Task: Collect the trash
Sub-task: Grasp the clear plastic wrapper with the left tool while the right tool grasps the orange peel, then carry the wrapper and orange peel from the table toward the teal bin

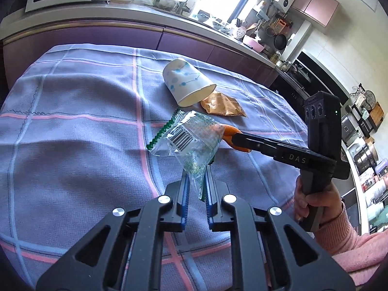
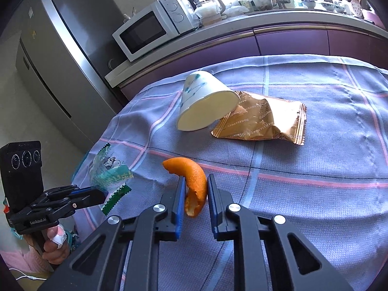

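My left gripper (image 1: 196, 169) is shut on a clear plastic wrapper (image 1: 186, 138) with a green zigzag edge and a barcode, held just above the cloth. My right gripper (image 2: 195, 181) is shut on a curved orange peel (image 2: 194, 172); it reaches in from the right in the left wrist view, where the peel (image 1: 231, 131) shows behind the wrapper. The left gripper (image 2: 103, 194) and its wrapper (image 2: 109, 169) appear at the left in the right wrist view. Farther back, a white paper cup (image 2: 206, 101) lies on its side, its rim resting on a gold snack wrapper (image 2: 262, 123).
A purple checked tablecloth (image 2: 315, 194) covers the table. Behind it runs a purple-fronted kitchen counter (image 2: 291, 38) with a microwave (image 2: 150, 26) and dishes. A steel fridge (image 2: 60, 60) stands at the left. A hand in a pink sleeve (image 1: 339, 237) holds each gripper.
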